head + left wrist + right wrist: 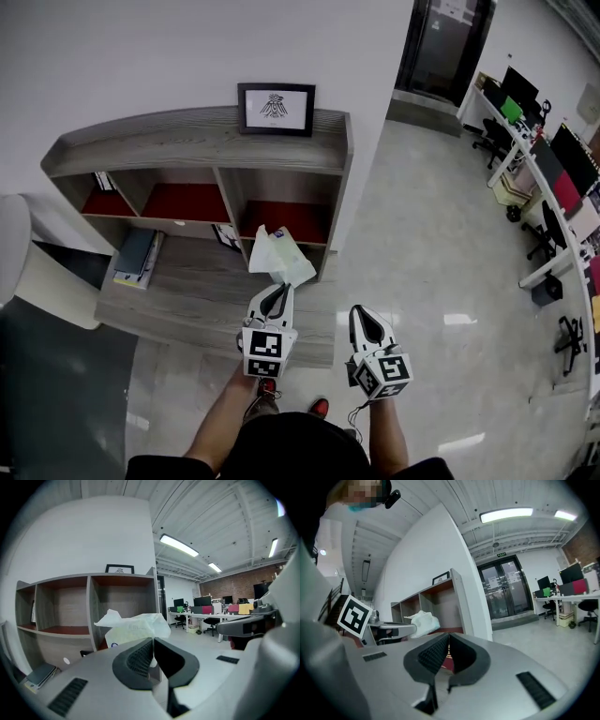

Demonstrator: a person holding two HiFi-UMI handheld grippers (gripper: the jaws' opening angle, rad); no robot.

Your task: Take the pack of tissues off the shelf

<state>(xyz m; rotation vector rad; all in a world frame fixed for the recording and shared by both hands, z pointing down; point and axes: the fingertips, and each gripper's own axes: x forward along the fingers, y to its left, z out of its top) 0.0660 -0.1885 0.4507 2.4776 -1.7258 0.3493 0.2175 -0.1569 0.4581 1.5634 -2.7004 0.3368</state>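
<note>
The wooden shelf [202,141] stood against the white wall at the far left, and the pack of tissues [278,255] hung in the air just in front of its right-hand end, seemingly clear of the compartments. The left gripper [277,292] had its jaws pinched tight on the pack's near edge, with the crumpled wrapper fanning out above the tips. The right gripper [366,323] hovered to its right with its jaws closed on nothing. The lift-off looked nearly finished. To end it well, the pinch should probably stay firm, since only a thin edge of soft wrapper was caught. The pack should likely come straight back toward the person, level, away from the shelf's right side panel, with the right gripper kept out of its path. By count there was one shelf with three red-floored compartments showing, one pack of tissues, two grippers, and one framed picture [276,108] on top.
</note>
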